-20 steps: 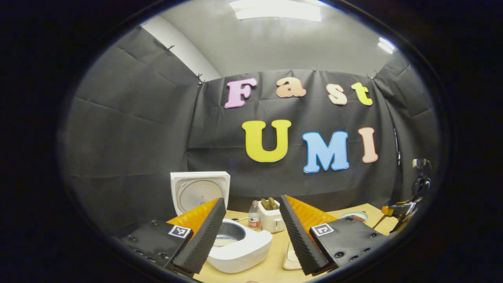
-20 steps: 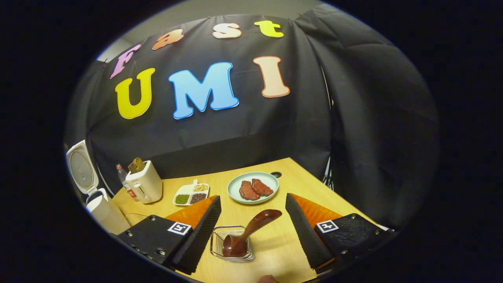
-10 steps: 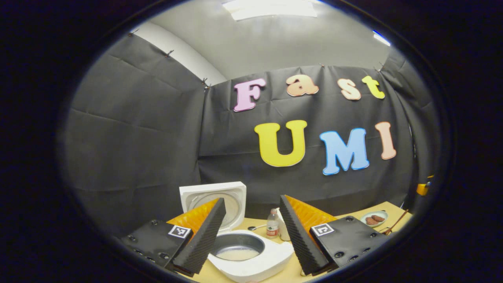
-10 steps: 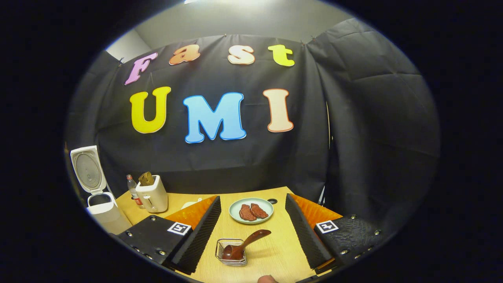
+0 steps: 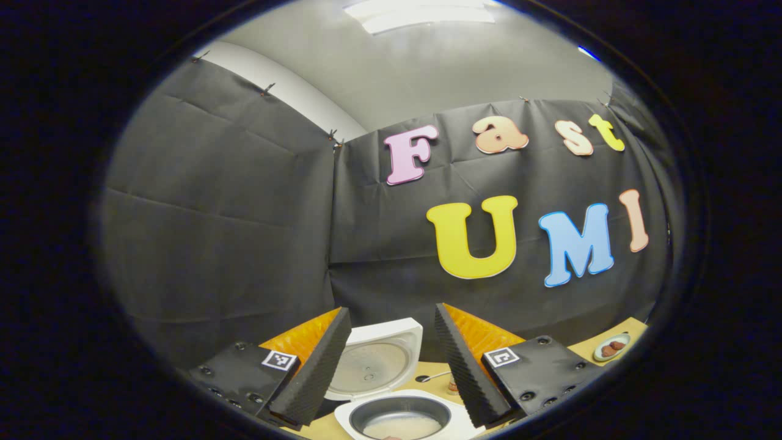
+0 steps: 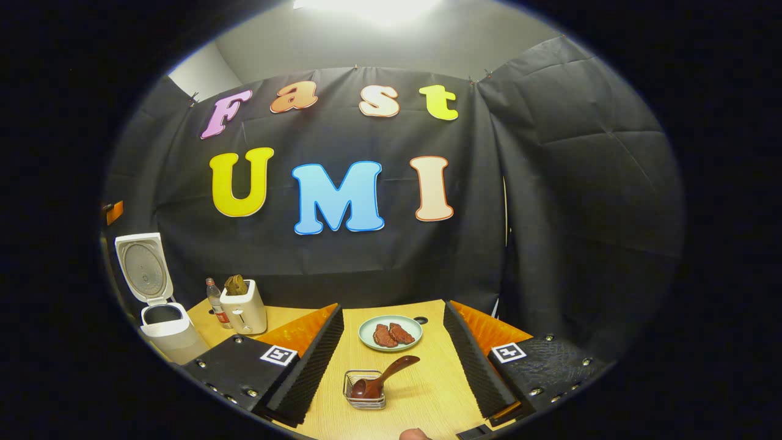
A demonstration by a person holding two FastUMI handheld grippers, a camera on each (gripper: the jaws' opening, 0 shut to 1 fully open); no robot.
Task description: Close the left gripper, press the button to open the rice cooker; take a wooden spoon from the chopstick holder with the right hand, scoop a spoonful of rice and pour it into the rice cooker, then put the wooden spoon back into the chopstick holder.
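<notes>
Holding both grippers, left gripper (image 5: 391,366) and right gripper (image 6: 391,360), spread apart and empty, I see the wooden spoon (image 6: 382,378) leaning bowl-down in the chopstick holder (image 6: 365,397); stiff, light, smooth, so I'd pinch its raised handle.

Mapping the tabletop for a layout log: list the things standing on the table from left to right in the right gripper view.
Rice cooker with its lid up → bottle → toaster → wire holder with the wooden spoon → plate of meat.
</notes>
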